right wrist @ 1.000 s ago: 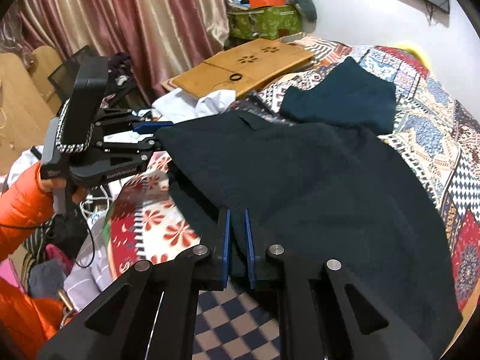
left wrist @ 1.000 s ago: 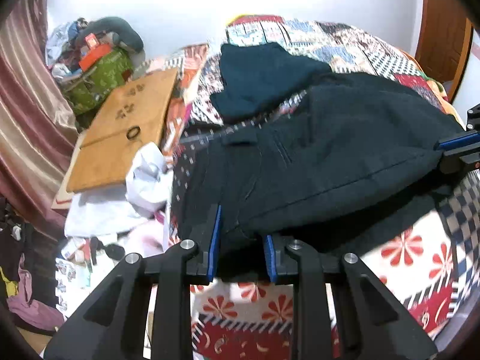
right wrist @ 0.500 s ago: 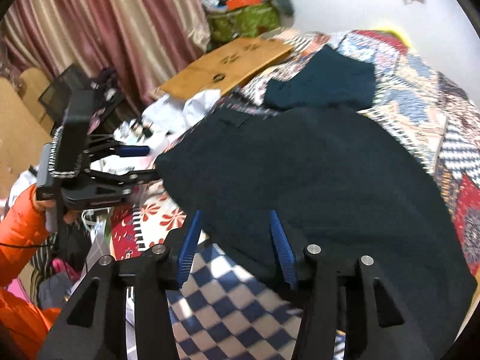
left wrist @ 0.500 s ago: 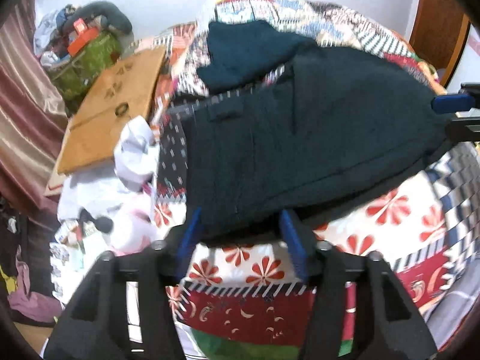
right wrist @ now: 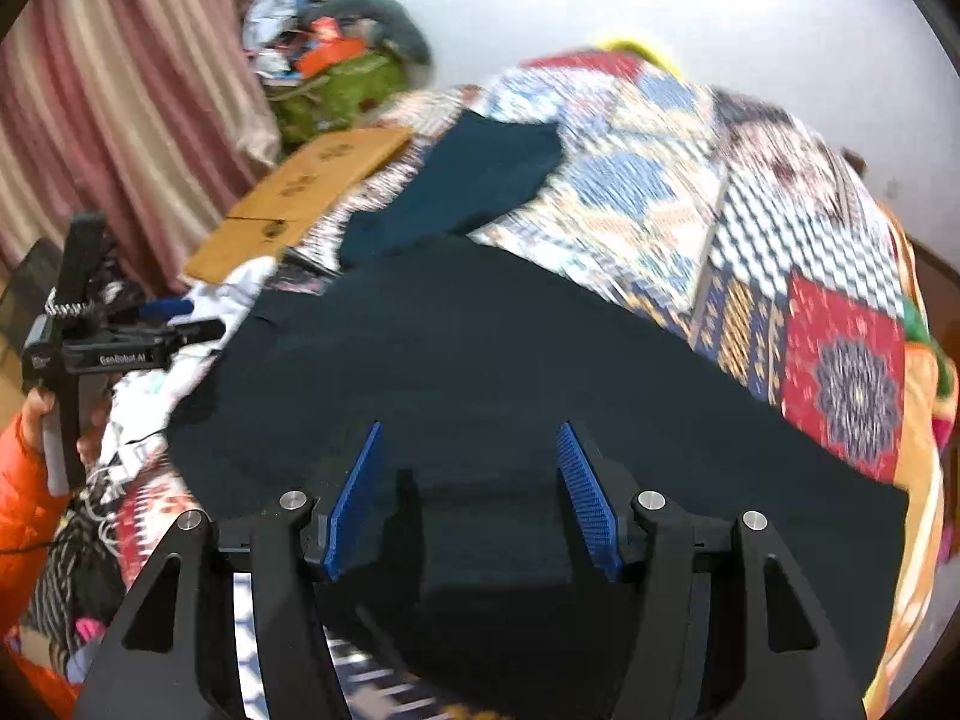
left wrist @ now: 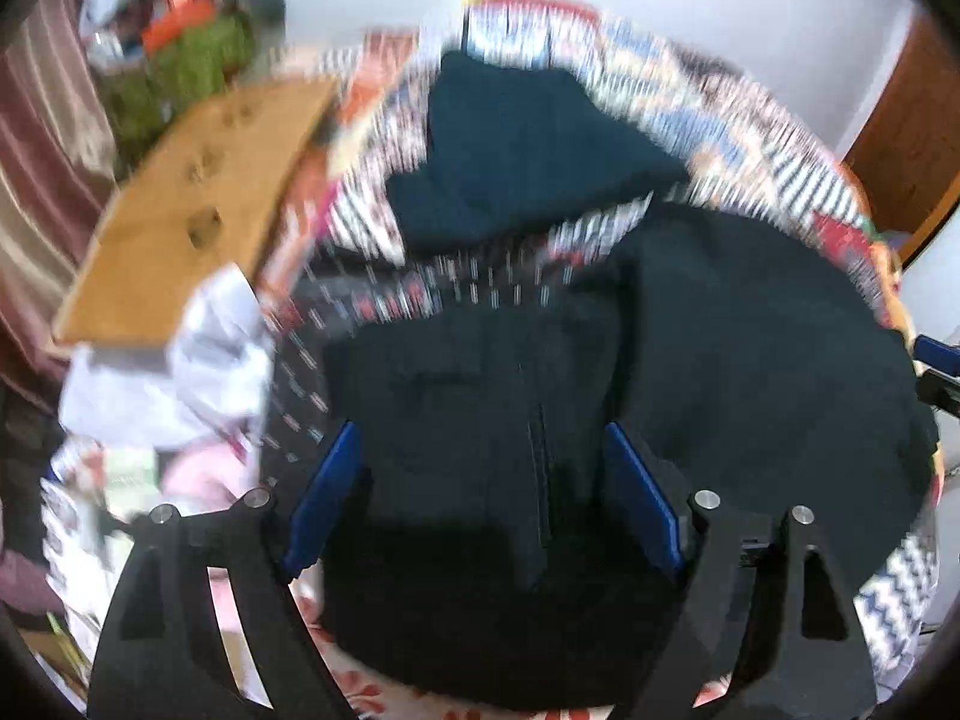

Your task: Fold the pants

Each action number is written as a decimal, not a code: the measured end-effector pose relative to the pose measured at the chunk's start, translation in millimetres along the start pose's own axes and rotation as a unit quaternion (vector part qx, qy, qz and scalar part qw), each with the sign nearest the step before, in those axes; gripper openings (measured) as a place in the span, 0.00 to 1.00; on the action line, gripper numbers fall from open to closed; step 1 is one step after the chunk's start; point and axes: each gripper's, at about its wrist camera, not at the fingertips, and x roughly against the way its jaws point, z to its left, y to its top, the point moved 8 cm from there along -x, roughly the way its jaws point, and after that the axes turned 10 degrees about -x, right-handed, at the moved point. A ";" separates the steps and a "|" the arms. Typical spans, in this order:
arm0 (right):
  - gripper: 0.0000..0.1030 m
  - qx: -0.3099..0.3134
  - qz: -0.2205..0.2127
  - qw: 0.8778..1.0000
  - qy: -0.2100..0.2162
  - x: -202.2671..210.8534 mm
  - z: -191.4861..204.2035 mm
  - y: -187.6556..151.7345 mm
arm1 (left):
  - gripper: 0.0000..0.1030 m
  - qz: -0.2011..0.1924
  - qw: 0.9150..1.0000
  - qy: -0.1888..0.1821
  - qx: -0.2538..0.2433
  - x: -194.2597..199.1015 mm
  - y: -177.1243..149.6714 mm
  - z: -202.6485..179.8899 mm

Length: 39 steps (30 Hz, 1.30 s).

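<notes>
Nearest the left wrist camera, the left gripper [left wrist: 483, 492] is standing with its blue-padded jaws spread wide; they have just been opening, and the dark, near-black fabric pants [left wrist: 690, 396] are lying between and under them without either pad pressing the cloth. The whole of this view is smeared by motion, so seams and pockets on the cloth are hard to make out beyond one faint vertical line between the fingers. The right gripper [right wrist: 471, 492] is likewise parted, its jaws having just been opening, with the same pants [right wrist: 540, 360] spread beneath and between the pads, released rather than pinched.

The pants are lying flat across the multicoloured patchwork quilt [right wrist: 840, 372] on the bed, their near edge cut off by the gripper bodies. In the right wrist view the left gripper [right wrist: 180, 324] is showing side-on at the left edge, held by a hand [right wrist: 90, 420] emerging from an orange puffy sleeve [right wrist: 24, 492]; its jaws there are too blurred to read.

Farther back, a second folded dark teal garment [right wrist: 474, 180] is resting on the quilt just beyond the pants. Beside it a flat light-brown wooden board [left wrist: 192, 210] is lying at the bed's edge, partly covered by crumpled white cloth [left wrist: 198, 360]. Behind, a blurred green bag [right wrist: 342, 84] heaped with clutter is sitting against the pink striped curtain [right wrist: 120, 90].
</notes>
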 end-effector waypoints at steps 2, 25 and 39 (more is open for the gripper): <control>0.54 -0.022 0.021 0.999 -0.009 -11.6 -14.4 -12.5 | 0.81 0.036 0.999 0.003 -0.004 -26.3 -18.7 -5.2; 0.60 -0.239 -0.096 0.962 -0.092 106.2 -184.3 -92.1 | 0.85 0.004 0.999 -0.036 -0.033 12.4 48.2 -72.3; 0.45 -0.337 -0.107 0.927 -0.126 120.5 -267.9 -137.0 | 0.94 0.018 0.996 -0.076 -0.044 -25.0 58.7 -130.4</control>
